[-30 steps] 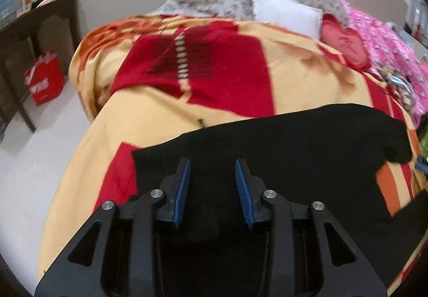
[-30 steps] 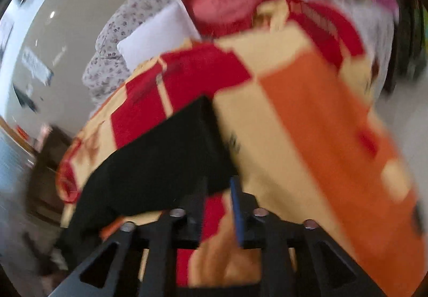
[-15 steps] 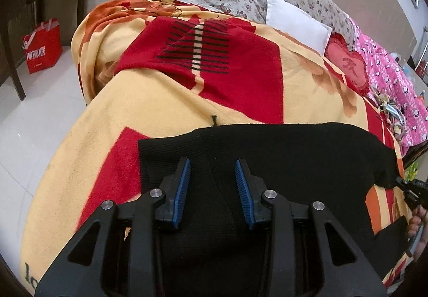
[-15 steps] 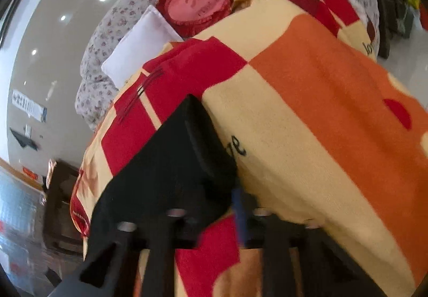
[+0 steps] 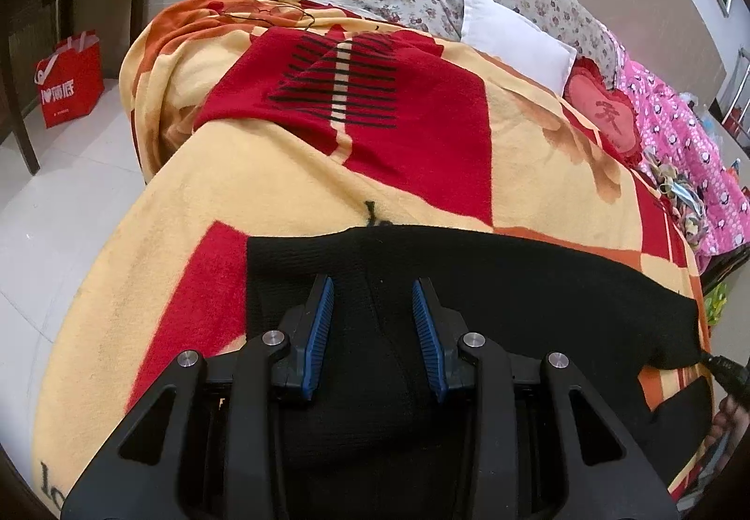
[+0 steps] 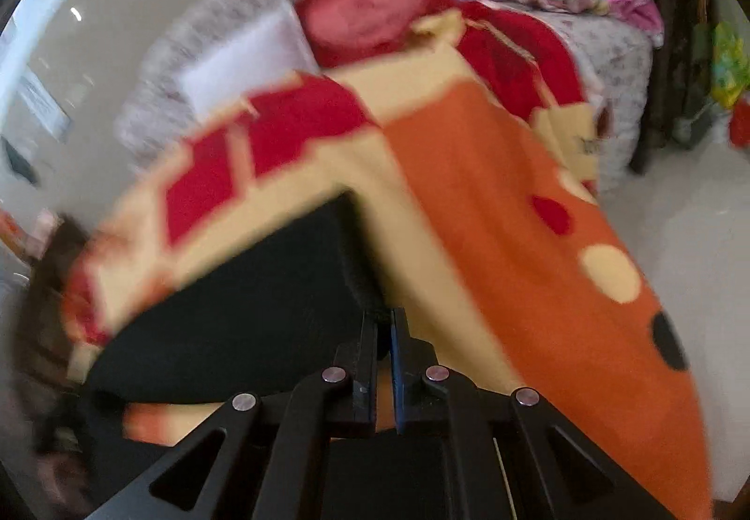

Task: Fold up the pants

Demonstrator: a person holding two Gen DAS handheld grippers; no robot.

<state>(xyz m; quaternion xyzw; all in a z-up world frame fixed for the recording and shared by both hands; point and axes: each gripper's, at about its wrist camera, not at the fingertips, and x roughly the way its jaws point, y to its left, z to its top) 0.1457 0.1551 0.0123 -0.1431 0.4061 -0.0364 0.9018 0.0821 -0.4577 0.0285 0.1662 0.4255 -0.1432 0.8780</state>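
The right gripper (image 6: 384, 332) pinches the pants (image 5: 515, 286) corner to lift a fold, while the left gripper (image 5: 372, 309), partly open, hovers over the bed (image 5: 281, 173).

Your left gripper (image 5: 372, 323) hovers over the black pants (image 5: 515, 286), blue pads (image 5: 322, 323) apart, no cloth between them. The pants lie flat on the red-and-yellow blanket (image 5: 281, 178). Beyond the pants: white pillow (image 5: 515, 35), red heart cushion (image 5: 604, 115).
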